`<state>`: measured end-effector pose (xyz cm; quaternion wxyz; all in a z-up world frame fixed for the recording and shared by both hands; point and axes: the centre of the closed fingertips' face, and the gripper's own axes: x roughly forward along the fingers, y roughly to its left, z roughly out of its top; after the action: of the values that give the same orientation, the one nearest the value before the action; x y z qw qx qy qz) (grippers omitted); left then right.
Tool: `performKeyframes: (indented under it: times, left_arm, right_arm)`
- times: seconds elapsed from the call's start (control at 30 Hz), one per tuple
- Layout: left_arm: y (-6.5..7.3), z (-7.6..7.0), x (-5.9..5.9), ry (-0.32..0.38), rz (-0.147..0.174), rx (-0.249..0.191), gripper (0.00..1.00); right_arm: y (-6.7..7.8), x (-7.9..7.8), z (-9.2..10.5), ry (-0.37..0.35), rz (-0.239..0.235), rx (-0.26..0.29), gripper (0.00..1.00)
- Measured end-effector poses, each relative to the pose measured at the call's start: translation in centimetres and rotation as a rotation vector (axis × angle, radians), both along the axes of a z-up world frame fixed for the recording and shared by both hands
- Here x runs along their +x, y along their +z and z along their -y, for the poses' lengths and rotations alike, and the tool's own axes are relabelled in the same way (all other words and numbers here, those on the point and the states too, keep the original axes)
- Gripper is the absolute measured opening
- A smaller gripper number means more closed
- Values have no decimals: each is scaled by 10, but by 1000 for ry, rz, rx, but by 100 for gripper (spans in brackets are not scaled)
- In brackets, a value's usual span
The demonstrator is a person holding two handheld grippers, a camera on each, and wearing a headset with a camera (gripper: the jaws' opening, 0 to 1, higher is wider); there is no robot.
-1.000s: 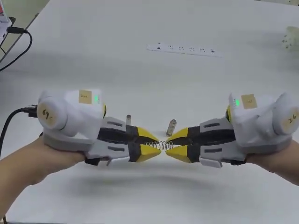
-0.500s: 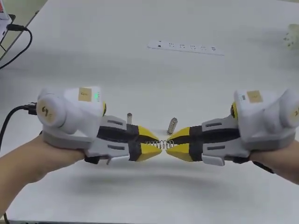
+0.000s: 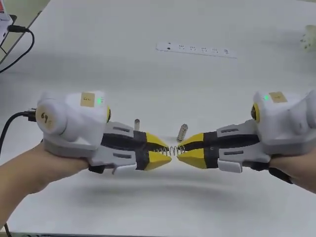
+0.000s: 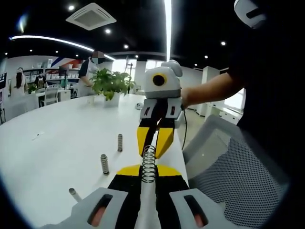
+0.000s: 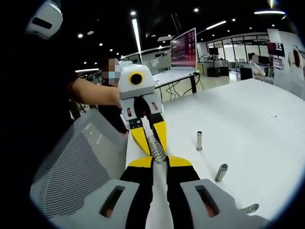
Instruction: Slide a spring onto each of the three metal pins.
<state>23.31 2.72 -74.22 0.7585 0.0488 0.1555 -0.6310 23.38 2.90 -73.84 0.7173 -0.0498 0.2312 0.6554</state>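
A small coiled spring point(image 3: 172, 150) lies level in the air, just above the near part of the white table point(image 3: 148, 84). It bridges two grippers that meet nose to nose. The left gripper point(image 3: 164, 151) comes in from the left, and its yellow fingers point(image 3: 157, 157) are pressed together on one end of the spring. The right gripper point(image 3: 180, 148) comes in from the right and, as far as we can tell, its fingers point(image 3: 193, 157) are closed on the other end.

Just beyond the fingertips, a bare pin point(image 3: 137, 123) stands upright on the table, left of centre. To its right stands a second pin point(image 3: 182, 132), which seems to wear a spring already. In the left gripper view we make out a third pin point(image 4: 119, 142) further to the right, also wrapped in coils. Far back on the table lies a white power strip point(image 3: 196, 49).

We judge this to be the last spring, and it is meant for the bare pin. To do the step well, we would let one gripper release so the spring has a free, open end. The other gripper should hold it lightly so the coils do not crush. We would then turn the spring upright, centre its open end over the tip of the pin, and lower it straight down without knocking the pin over.
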Motion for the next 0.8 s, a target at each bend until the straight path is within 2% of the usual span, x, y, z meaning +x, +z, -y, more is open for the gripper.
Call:
performKeyframes:
  times: [0.4, 0.8]
  left_arm:
    - [-3, -1, -1, -4, 15, 20, 2]
    - [-6, -3, -1, 0, 28, 33, 2]
  right_arm:
    - [2, 0, -3, -18, -8, 30, 8]
    - [13, 0, -9, -36, -17, 76, 8]
